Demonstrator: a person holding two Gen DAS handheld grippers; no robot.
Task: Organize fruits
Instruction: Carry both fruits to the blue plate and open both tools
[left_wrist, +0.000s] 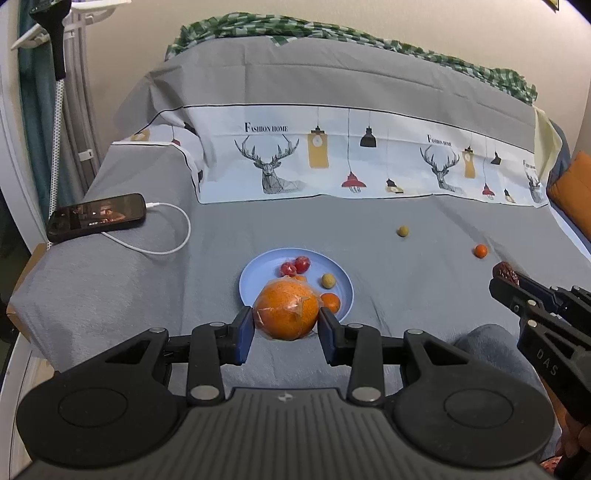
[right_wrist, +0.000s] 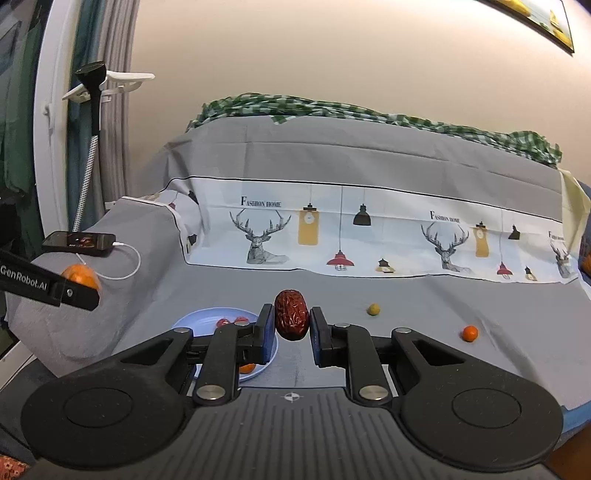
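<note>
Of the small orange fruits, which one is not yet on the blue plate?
The small orange fruit lying alone on the grey sheet, far right of the blue plate. The other small one already sits on the plate.

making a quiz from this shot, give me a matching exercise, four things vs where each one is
Things:
1. big orange
2. red date
3. phone
4. small orange fruit

Places:
A. loose on the grey sheet, off the plate
B. in the right jaws
C. plugged into a white cable
D. in the left jaws

Pairs: 1-D, 2-B, 3-C, 4-A
</note>
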